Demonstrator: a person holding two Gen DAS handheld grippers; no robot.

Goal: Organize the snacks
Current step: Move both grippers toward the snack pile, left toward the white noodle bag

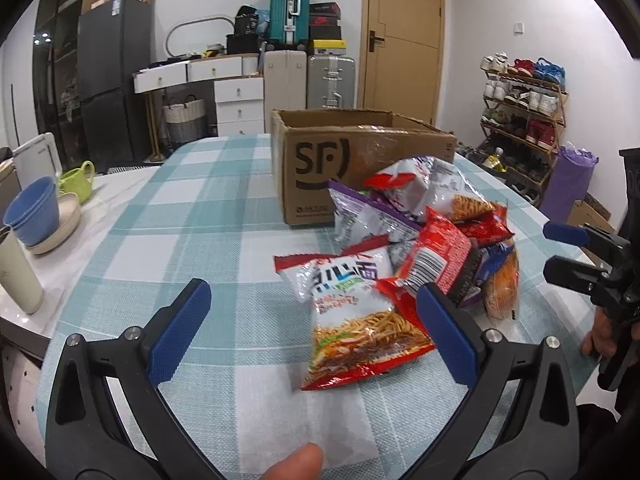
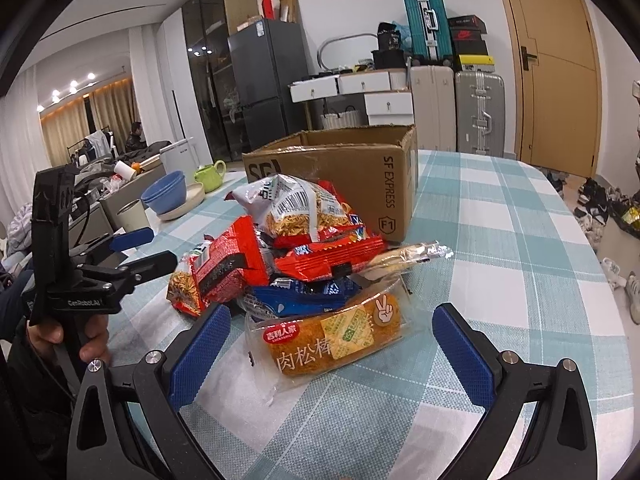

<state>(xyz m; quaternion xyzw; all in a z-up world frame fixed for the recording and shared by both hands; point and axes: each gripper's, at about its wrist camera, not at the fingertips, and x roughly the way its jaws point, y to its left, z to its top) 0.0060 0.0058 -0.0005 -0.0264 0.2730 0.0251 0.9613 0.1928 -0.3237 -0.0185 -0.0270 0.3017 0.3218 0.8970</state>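
Note:
A pile of snack packets (image 1: 432, 232) lies on the checked tablecloth in front of an open cardboard box (image 1: 344, 160) marked SF. My left gripper (image 1: 316, 328) is open; a white and red noodle snack bag (image 1: 360, 320) lies between its fingers on the table. In the right wrist view my right gripper (image 2: 332, 348) is open, and a clear-wrapped meat floss bread stick (image 2: 340, 336) lies between its fingers at the near edge of the pile (image 2: 296, 240). The box (image 2: 352, 176) stands behind the pile. The left gripper (image 2: 132, 252) shows at the left there, the right gripper (image 1: 568, 252) at the right in the left wrist view.
Blue bowls (image 1: 34, 208), a green cup (image 1: 78, 178) and a cream tumbler (image 1: 18, 276) stand on the table's left side. A fridge (image 1: 108, 92), drawers, suitcases (image 1: 290, 8), a door and a shoe rack (image 1: 524, 116) line the room beyond.

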